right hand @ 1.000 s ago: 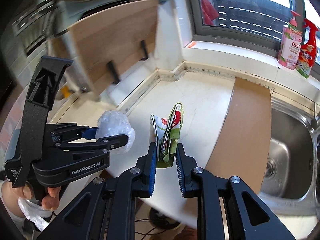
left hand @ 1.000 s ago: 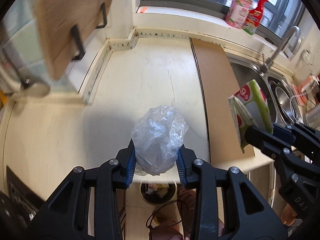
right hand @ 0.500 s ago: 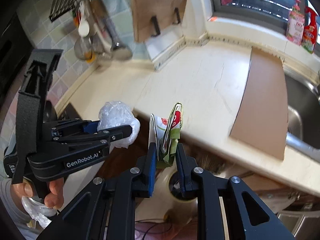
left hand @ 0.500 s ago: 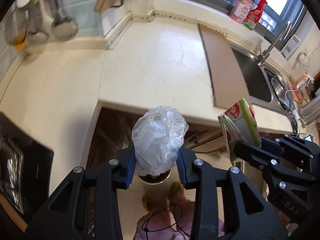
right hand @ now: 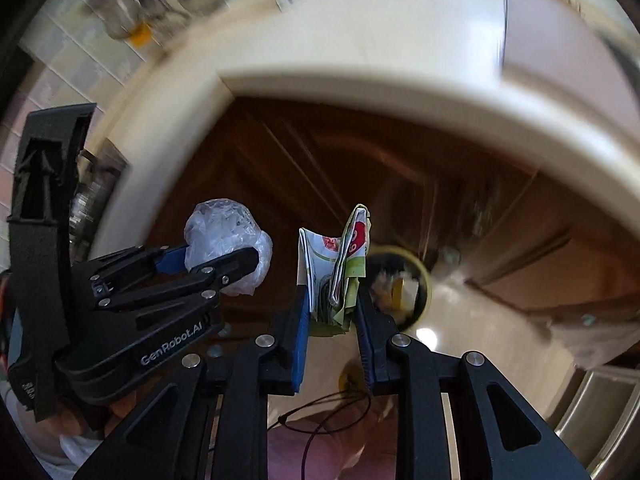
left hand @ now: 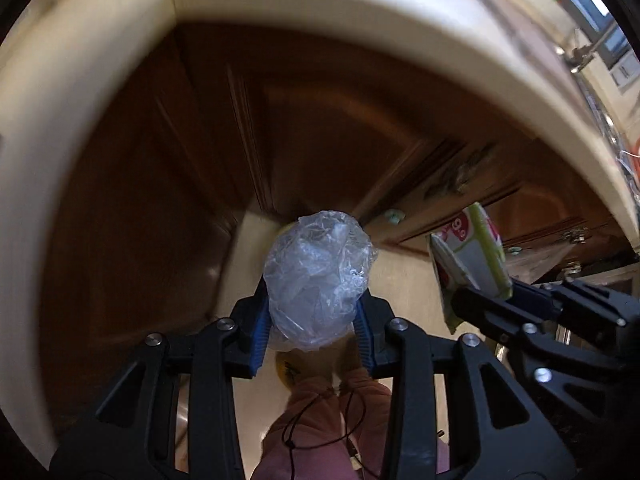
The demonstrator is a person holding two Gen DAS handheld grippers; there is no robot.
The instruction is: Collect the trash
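While pinched, plastic wad (left hand: 318,276) between left gripper (left hand: 312,320) pads.

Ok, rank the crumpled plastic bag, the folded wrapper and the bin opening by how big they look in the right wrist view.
1. Folded wrapper, between the right gripper's opening jaws.
2. Crumpled plastic bag, in the left gripper. It looks close in size to the wrapper, so their order is unsure.
3. Bin opening, smallest here, but farther away and partly hidden.
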